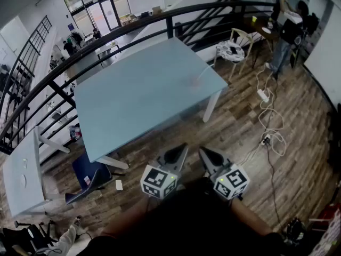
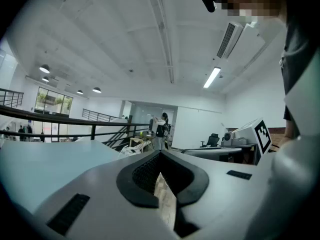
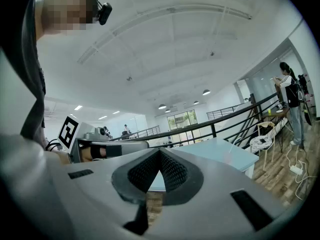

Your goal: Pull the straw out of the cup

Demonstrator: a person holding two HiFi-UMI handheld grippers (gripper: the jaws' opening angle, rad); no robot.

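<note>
A clear cup [image 1: 196,82] with a thin straw [image 1: 205,72] leaning to the right stands near the far right edge of the pale blue table [image 1: 133,97]. Both grippers hang low in front of the person's body, well short of the table and far from the cup. The left gripper [image 1: 184,147] [image 2: 160,152] has its jaw tips together with nothing between them. The right gripper [image 1: 202,151] [image 3: 159,150] is likewise shut and holds nothing. Each gripper view looks up at the ceiling, and the cup is not clear in either.
A black railing [image 1: 133,23] curves behind the table. A chair with a white cushion [image 1: 232,50] stands at the far right, with a power strip and cables [image 1: 265,97] on the wood floor. A blue chair [image 1: 88,176] and a small white table [image 1: 21,175] sit at the left.
</note>
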